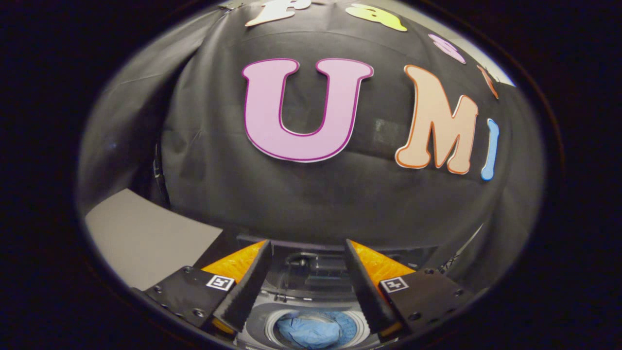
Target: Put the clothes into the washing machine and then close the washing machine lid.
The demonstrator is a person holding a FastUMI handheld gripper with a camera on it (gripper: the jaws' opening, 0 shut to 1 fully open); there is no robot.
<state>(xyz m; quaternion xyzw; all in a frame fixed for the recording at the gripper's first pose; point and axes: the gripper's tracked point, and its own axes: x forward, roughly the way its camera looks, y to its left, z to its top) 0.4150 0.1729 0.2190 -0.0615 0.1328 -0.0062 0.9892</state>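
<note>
Gripper [307, 253] is released: fingers spread wide w/ a clear gap, nothing held betw. them, tips pointing toward 12 o'clock at the booth wall. Below and betw. the fingers, at 6 o'clock, sits the washing machine [311, 297], seen from above; its round drum opening is uncovered. Blue clothes [311, 330] lie bunched inside the drum, well clear of both fingers, not touching either one. Just past the drum, toward 12 o'clock and still framed by the fingers, is the machine's dark rear section [316, 270] w/ some fittings; too dim to tell what they are, and can't tell if that dark part is the raised lid. At abt 9 o'clock from the fingers a pale grey flat surface [146, 238] shows. Beyond everything, black cloth wall [291, 204] rises behind the machine.
</note>
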